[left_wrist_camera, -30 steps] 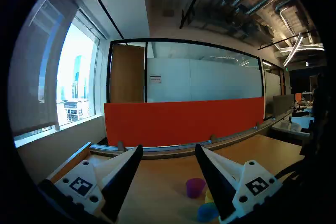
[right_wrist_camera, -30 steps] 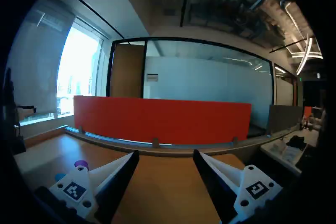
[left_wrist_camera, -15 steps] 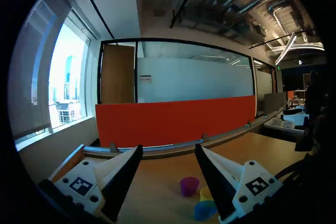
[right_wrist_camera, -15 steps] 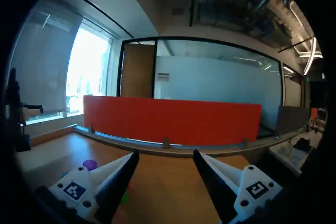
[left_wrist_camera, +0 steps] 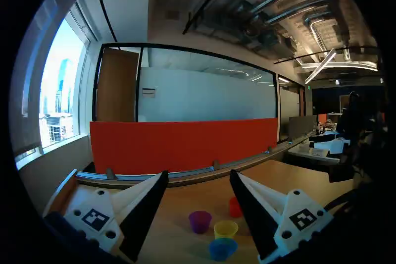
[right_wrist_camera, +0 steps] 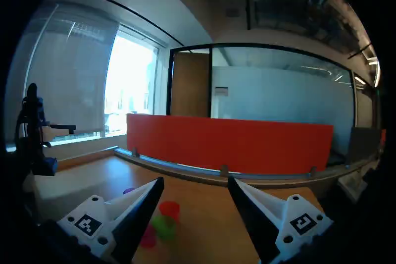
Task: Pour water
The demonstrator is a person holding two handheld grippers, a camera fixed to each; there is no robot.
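Four small cups stand on the table (left_wrist_camera: 297, 180) in the left gripper view: purple (left_wrist_camera: 200, 221), yellow (left_wrist_camera: 225, 228), blue (left_wrist_camera: 222, 248) and red (left_wrist_camera: 234, 207), bunched at the bottom centre of the frame. What they hold cannot be told from this low angle. The left tongs (left_wrist_camera: 198, 172) are released, fingers wide apart with nothing between them. The purple, yellow and blue cups lie in the gap between the fingers, low in the frame, and the red one sits just beside the right finger.

The right gripper view brings in a green cup (right_wrist_camera: 164, 226) and a pink cup (right_wrist_camera: 148, 238), with a red one (right_wrist_camera: 170, 209) behind them, at lower left of centre. The right tongs (right_wrist_camera: 194, 179) are also released and empty; these cups lie against the left finger's inner edge. A dark stand (right_wrist_camera: 30, 135) rises at that view's left edge.
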